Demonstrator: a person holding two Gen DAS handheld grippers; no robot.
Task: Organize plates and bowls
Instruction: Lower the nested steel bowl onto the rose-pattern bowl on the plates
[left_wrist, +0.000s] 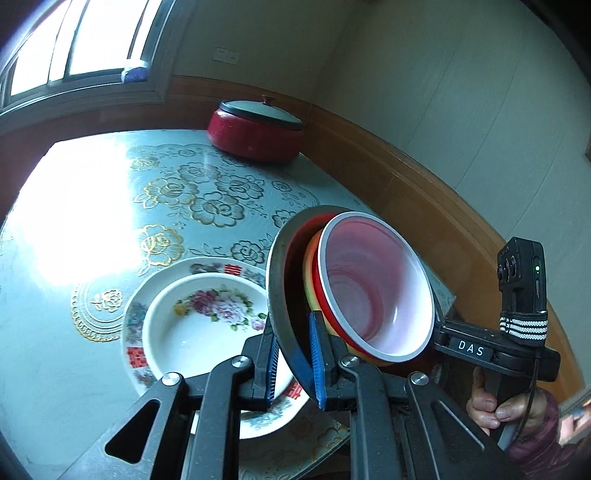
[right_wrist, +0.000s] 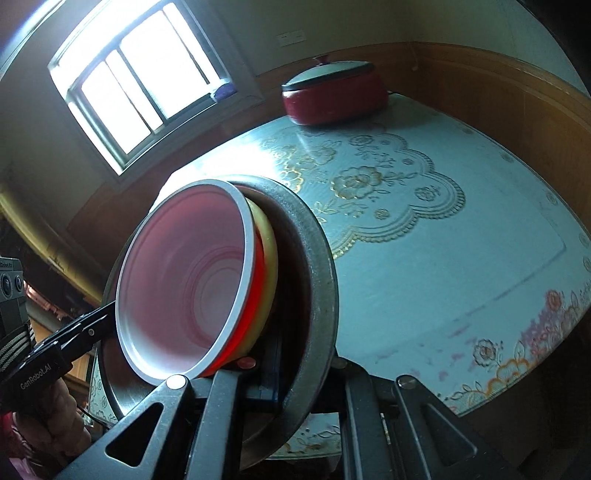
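Observation:
A dark metal basin (left_wrist: 275, 280) with a grey rim hangs tilted above the table, held from both sides. Nested in it are a yellow bowl (left_wrist: 310, 266) and, on top, a red bowl (left_wrist: 373, 280) with a white inside. My left gripper (left_wrist: 295, 365) is shut on the basin's near rim, blue pads on either side. My right gripper (left_wrist: 439, 332) grips the opposite rim. In the right wrist view, the right gripper (right_wrist: 295, 373) clamps the basin (right_wrist: 321, 266) rim; the red bowl (right_wrist: 184, 280), yellow bowl (right_wrist: 267, 236) and left gripper (right_wrist: 107, 317) show.
A white flowered bowl (left_wrist: 207, 332) sits in a larger patterned plate (left_wrist: 133, 354) at the table's near edge, below the basin. A red lidded pot (left_wrist: 255, 129) (right_wrist: 332, 96) stands at the far end of the table (right_wrist: 443, 258). A person's hand (left_wrist: 491, 406) holds the right gripper's handle.

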